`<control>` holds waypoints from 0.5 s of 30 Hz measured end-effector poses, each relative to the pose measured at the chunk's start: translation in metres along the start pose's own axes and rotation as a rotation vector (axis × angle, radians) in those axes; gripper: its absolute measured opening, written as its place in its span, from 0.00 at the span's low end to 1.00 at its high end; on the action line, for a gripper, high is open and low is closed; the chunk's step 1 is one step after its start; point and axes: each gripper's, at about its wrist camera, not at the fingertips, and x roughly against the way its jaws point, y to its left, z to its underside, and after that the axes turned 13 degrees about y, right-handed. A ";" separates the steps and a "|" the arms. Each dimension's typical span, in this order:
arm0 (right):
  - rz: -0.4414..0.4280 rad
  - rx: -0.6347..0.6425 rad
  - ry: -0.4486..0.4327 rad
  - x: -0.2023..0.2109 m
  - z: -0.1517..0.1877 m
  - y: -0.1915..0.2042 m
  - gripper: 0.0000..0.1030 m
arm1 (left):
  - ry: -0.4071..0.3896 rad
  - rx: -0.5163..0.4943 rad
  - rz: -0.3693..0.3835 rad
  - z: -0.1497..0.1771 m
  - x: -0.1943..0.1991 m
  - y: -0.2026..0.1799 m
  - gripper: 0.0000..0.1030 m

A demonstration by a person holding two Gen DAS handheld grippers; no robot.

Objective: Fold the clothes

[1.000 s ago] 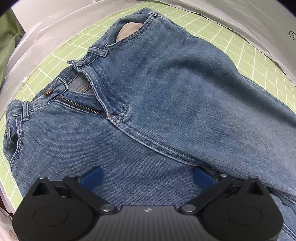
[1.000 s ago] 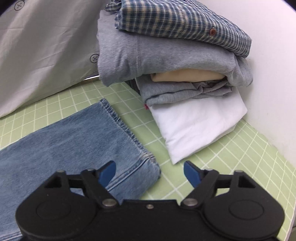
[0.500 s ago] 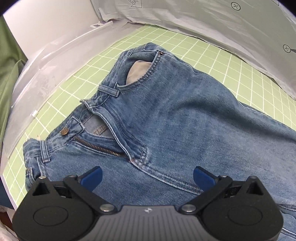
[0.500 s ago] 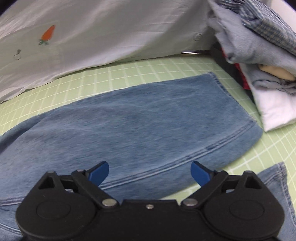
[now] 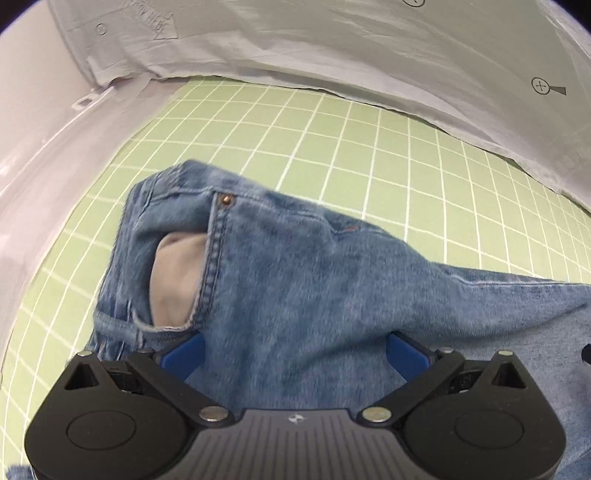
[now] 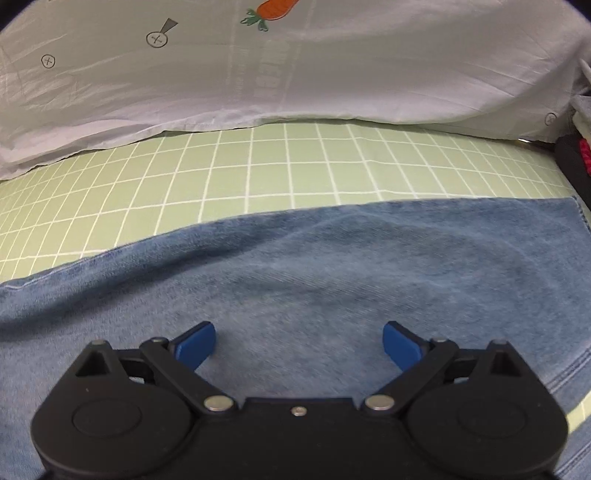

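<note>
A pair of blue jeans (image 5: 295, 280) lies on a green gridded mat (image 5: 332, 147). In the left wrist view I see the waist end, with a front pocket whose pale lining (image 5: 173, 280) shows. My left gripper (image 5: 293, 350) is open and low over the denim just below that pocket. In the right wrist view a jeans leg (image 6: 332, 266) stretches across the mat, its hem at the far right. My right gripper (image 6: 299, 341) is open and hovers over the leg, holding nothing.
A white cloth (image 6: 295, 62) with a carrot print (image 6: 273, 9) and cross marks lines the back edge of the mat (image 6: 288, 166). The same cloth (image 5: 369, 48) backs the left view. A stack of clothes (image 6: 580, 122) shows at the far right edge.
Both grippers have swung toward the back of the mat. The left view has passed from the open fly up to the pocket. The right view has left the clothes stack behind.
</note>
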 end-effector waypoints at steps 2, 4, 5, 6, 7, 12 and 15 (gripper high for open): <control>-0.011 0.007 -0.005 -0.007 -0.013 0.016 0.97 | 0.008 -0.004 -0.013 -0.016 -0.012 -0.002 1.00; -0.020 0.022 -0.009 -0.014 -0.028 0.030 0.98 | 0.003 0.024 -0.036 -0.030 -0.024 -0.001 1.00; -0.025 0.028 -0.012 -0.017 -0.036 0.037 0.99 | -0.001 0.044 -0.042 -0.036 -0.030 0.000 1.00; -0.031 0.029 -0.013 -0.021 -0.044 0.042 1.00 | -0.013 0.079 -0.050 -0.044 -0.032 0.003 1.00; -0.031 0.025 -0.020 -0.025 -0.052 0.046 1.00 | -0.025 0.116 -0.058 -0.051 -0.035 0.005 1.00; -0.042 0.041 -0.048 -0.038 -0.085 0.060 1.00 | -0.085 0.131 -0.072 -0.068 -0.041 0.007 1.00; -0.053 0.062 -0.063 -0.041 -0.093 0.063 1.00 | -0.099 0.130 -0.069 -0.070 -0.041 0.008 1.00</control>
